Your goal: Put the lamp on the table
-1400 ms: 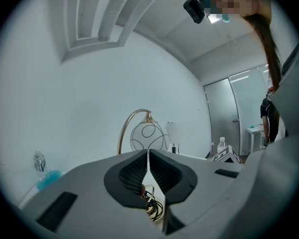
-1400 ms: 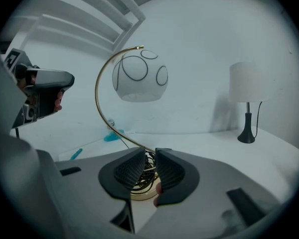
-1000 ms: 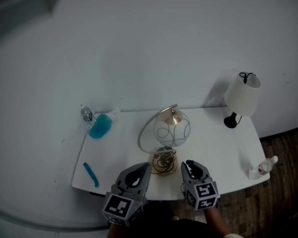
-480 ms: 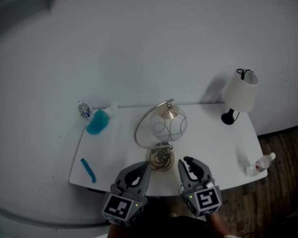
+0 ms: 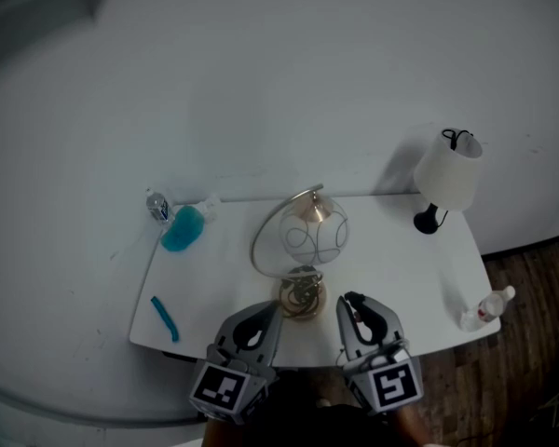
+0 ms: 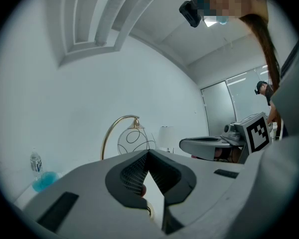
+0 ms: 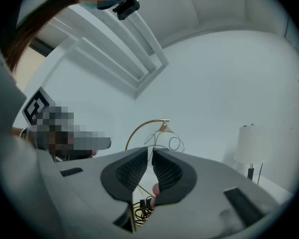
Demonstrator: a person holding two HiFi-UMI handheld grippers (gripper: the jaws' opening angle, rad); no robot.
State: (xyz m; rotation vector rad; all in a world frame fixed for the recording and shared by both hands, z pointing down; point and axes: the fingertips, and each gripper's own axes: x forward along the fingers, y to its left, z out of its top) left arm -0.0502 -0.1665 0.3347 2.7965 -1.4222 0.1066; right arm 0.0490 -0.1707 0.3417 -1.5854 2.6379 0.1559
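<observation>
Grey plastic nearest: left claw (image 5: 268, 313) pressed together at the tips, pinching nothing; right claw (image 5: 352, 305) drawn in to a thin slit, likewise empty. Side by side over the near edge of the white worktop (image 5: 214, 287), touching nothing on it.

Just ahead, in line with the gap between the two claws: gold lamp (image 5: 303, 250), upright on the worktop already. Closest, its round base with a coil of cord (image 5: 301, 298) on it, apart from both claws. Above that, a thin arched stem and a clear globe with wire loops, hanging under the top of the arch.

Looks light but top-heavy and fragile. Best taken low, by this judgement: at the base or the foot of the stem, one claw each side. Never by the globe, probably glass and slippery. Stem stiff but thin, so apt to sway the globe if tilted. Loose cord apt to snag.

Out to the left claw's side: teal stick (image 5: 168, 322), then a blue-liquid bottle (image 5: 182, 229) farther back. Out past the right claw: small bottle (image 5: 484, 310) lying at the edge, then a white-shaded lamp (image 5: 447, 180) at the far corner.
</observation>
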